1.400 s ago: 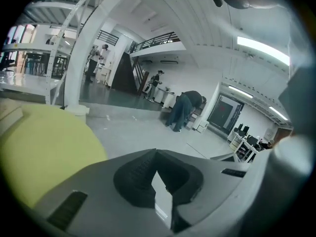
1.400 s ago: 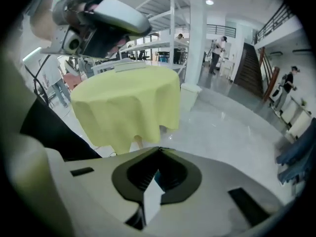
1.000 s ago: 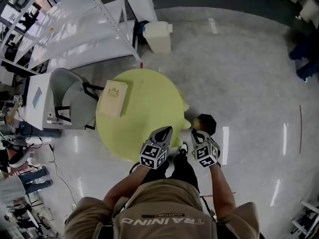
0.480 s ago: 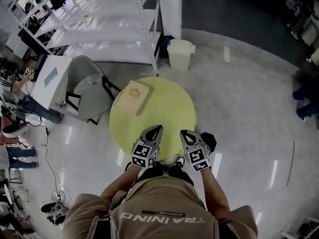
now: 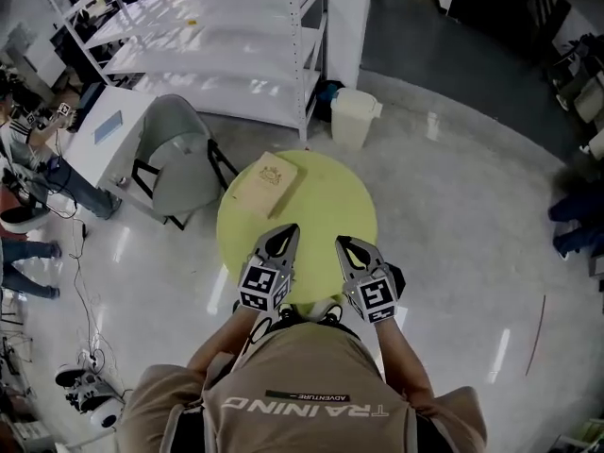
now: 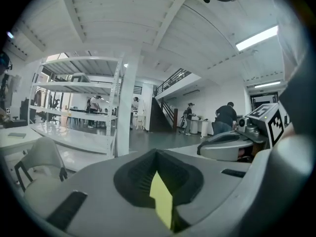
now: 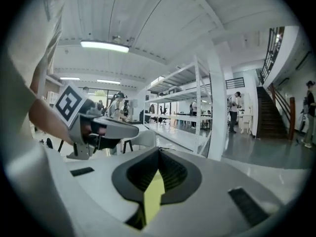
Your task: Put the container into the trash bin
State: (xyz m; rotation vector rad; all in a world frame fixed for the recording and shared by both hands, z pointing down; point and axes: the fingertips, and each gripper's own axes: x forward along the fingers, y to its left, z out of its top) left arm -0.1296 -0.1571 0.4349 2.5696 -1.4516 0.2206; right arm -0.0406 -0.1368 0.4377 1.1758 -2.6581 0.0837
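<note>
Head view, we're still pre-grab we reckon: left gripper (image 5: 287, 230) and right gripper (image 5: 343, 243) over the near edge of the yellow surface (image 5: 330, 206), jaws closed on nothing, container (image 5: 267, 183) on its far-left part, trash bin (image 5: 354, 118) beyond its far edge, so next we'd open up and reach.

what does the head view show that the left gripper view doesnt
Only the head view: the flat tan container and the beige trash bin. Only the left gripper view: a staircase, people standing far off, and a ceiling light. Both: the white shelving, the grey chair and the right hand-held gripper.
</note>
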